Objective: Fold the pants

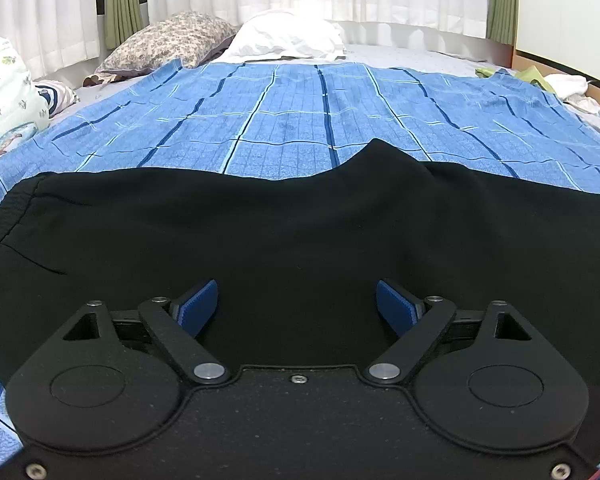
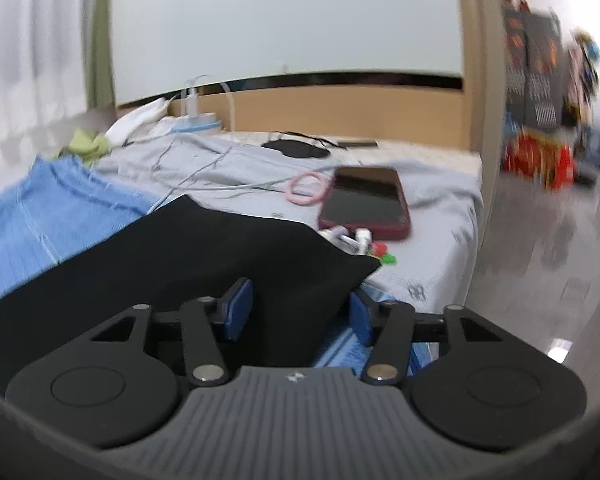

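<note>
Black pants lie flat across a blue checked bedspread, waistband at the left edge of the left wrist view. My left gripper hovers over the near part of the cloth with its blue pads wide apart and nothing pinched. In the right wrist view the pants end in a corner near the bed's right side. My right gripper stands open above that end, its left pad over the black cloth and its right pad past the cloth's edge, over the blue spread.
Pillows and curtains stand at the head of the bed. On the grey sheet beside the pants' end lie a phone in a dark red case, a pink ring, small loose items, cables and a black mask. The bed's edge drops off at right.
</note>
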`<state>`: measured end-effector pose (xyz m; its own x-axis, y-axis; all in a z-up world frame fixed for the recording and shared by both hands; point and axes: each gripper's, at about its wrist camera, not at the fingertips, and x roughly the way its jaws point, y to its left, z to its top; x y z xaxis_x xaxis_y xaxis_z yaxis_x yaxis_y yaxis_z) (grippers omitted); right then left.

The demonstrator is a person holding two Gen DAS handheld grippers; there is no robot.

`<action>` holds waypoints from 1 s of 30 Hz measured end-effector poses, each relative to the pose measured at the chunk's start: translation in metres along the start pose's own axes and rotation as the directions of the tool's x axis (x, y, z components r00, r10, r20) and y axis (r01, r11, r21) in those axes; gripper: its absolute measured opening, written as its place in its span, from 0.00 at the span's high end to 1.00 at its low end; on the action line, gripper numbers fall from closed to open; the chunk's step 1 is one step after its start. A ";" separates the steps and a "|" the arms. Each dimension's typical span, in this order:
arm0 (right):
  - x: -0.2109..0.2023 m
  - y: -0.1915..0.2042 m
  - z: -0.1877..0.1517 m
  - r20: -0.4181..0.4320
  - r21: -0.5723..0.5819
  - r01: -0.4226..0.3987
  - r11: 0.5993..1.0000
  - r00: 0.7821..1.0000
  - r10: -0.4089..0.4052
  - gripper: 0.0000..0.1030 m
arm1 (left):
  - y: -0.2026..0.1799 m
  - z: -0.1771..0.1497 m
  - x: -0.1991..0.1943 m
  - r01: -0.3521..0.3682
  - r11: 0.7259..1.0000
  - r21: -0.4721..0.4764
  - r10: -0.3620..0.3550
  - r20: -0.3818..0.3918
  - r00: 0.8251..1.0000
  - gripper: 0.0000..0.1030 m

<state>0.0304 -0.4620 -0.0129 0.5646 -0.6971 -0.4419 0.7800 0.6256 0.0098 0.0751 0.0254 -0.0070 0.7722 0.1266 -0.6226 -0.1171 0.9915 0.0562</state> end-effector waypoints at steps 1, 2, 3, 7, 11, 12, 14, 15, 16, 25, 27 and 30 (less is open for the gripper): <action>-0.002 0.004 -0.001 0.002 -0.015 -0.021 1.000 1.000 0.021 0.37 | 0.000 0.000 0.000 0.000 1.000 0.000 0.000 0.000 1.000 0.16; -0.005 0.009 -0.003 0.000 -0.027 -0.052 0.998 0.999 0.052 0.37 | 0.000 0.000 0.000 0.000 1.000 0.000 0.000 0.000 1.000 0.16; -0.008 0.015 -0.005 0.003 -0.052 -0.072 0.996 0.997 0.072 0.38 | 0.000 0.000 0.000 0.000 1.000 0.000 0.000 0.000 1.000 0.16; -0.016 0.033 -0.010 0.021 -0.119 -0.090 0.989 0.995 0.093 0.37 | 0.000 0.000 0.000 -0.001 1.000 0.001 0.001 0.001 1.000 0.15; -0.011 0.025 -0.005 0.005 -0.036 -0.039 0.999 0.999 0.039 0.37 | 0.000 0.000 0.000 0.000 1.000 0.001 0.000 0.001 1.000 0.15; -0.008 0.021 -0.004 0.005 -0.016 -0.010 1.000 1.000 0.010 0.37 | 0.000 0.000 0.000 0.000 1.000 0.001 0.000 0.001 1.000 0.15; -0.001 0.017 0.001 0.009 -0.002 0.042 0.999 0.999 -0.042 0.31 | 0.000 0.000 0.000 0.000 1.000 0.002 0.000 0.001 1.000 0.15; 0.003 0.015 0.003 0.004 0.002 0.054 0.999 0.999 -0.054 0.29 | 0.000 0.000 0.000 0.000 1.000 0.002 0.000 0.001 1.000 0.15; 0.006 0.012 0.004 -0.006 0.011 0.058 0.998 0.998 -0.058 0.26 | 0.000 0.000 0.000 0.000 1.000 0.001 0.000 0.002 1.000 0.15; 0.005 0.026 0.002 -0.008 -0.100 0.012 0.995 1.000 -0.013 0.59 | 0.000 -0.001 0.001 -0.001 1.000 0.003 0.001 0.003 1.000 0.14; 0.000 0.036 -0.001 0.003 -0.147 0.001 0.989 1.000 0.000 0.69 | 0.000 -0.001 0.001 -0.002 1.000 0.004 0.002 0.003 1.000 0.14; -0.005 0.044 -0.004 0.013 -0.173 -0.002 0.985 1.000 0.005 0.68 | 0.000 -0.001 0.001 -0.006 1.000 0.005 0.006 0.004 1.000 0.14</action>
<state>0.0605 -0.4299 -0.0140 0.5717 -0.6986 -0.4303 0.7204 0.6784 -0.1442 0.0752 0.0258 -0.0085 0.7742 0.1327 -0.6189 -0.1190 0.9909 0.0637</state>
